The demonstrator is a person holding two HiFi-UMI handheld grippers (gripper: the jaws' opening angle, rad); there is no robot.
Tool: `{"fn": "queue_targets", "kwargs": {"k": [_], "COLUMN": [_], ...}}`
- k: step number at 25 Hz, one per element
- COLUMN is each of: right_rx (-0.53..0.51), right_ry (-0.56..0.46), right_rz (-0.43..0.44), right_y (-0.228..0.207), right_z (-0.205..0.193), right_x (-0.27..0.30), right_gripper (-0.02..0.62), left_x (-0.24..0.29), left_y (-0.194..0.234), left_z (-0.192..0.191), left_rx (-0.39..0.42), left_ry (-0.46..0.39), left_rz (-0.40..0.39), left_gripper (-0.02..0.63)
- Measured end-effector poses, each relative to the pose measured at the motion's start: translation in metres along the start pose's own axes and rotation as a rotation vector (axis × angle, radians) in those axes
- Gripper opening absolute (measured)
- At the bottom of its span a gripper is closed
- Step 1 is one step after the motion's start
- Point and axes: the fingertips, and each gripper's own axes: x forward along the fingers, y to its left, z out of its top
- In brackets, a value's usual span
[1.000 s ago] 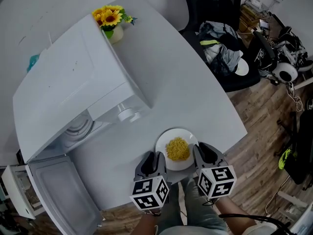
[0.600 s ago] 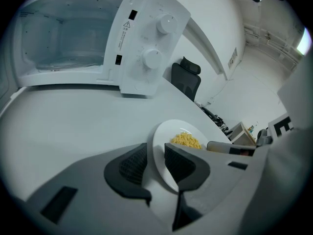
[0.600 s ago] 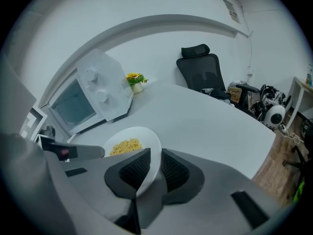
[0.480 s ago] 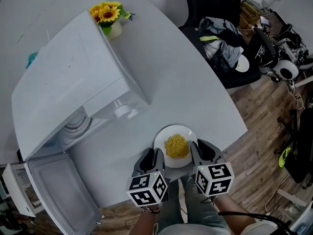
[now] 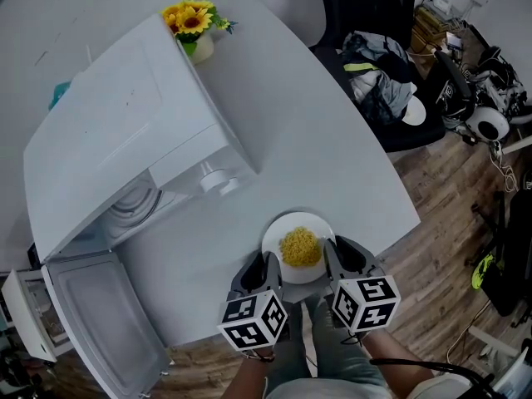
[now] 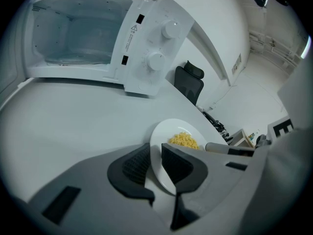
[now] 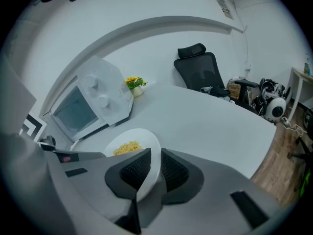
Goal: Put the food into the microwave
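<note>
A white plate (image 5: 278,236) with a heap of yellow food (image 5: 300,247) lies at the table's near edge. My left gripper (image 5: 266,266) straddles its left rim. Its jaws are closing, with the rim (image 6: 168,130) between the pads and not clearly pinched. My right gripper (image 5: 336,254) sits at the right rim, pads pressed on the rim (image 7: 143,137). The white microwave (image 5: 125,131) stands at the left. Its door (image 5: 100,322) hangs wide open and the cavity (image 6: 78,33) shows empty with a glass turntable.
A small vase of sunflowers (image 5: 194,25) stands behind the microwave. Beyond the table's right edge are a black chair with clothes (image 5: 378,73) and cluttered gear (image 5: 478,98) on a wood floor. The person's legs (image 5: 324,356) are just below the table edge.
Both grippers stay at the plate's two rims and the plate has not moved. The head view has shifted slightly.
</note>
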Motion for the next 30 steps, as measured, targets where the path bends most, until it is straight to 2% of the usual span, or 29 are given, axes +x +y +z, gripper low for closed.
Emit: {"fn": "queue_targets", "kwargs": {"k": [13,24,30], "right_rx": [-0.081,-0.171,-0.231], "right_ry": [-0.016,-0.009,0.002], "right_rz": [0.055,0.155,0.234], "right_y": [0.028,0.075,0.11], "right_z": [0.014,0.031,0.039], "right_x": [-0.007,-0.005,0.001], "right_gripper": [0.067,0.067,0.066], "left_x": [-0.026,-0.065,-0.09], "left_y": [0.01,0.034,0.054], "left_z": [0.015,0.029,0.041], "left_rx": [-0.052,-0.133,-0.179], "left_ry": [-0.067,-0.153,-0.216], "left_rz": [0.009,0.078,0.141], "left_gripper": [0.075,0.075,0.075]}}
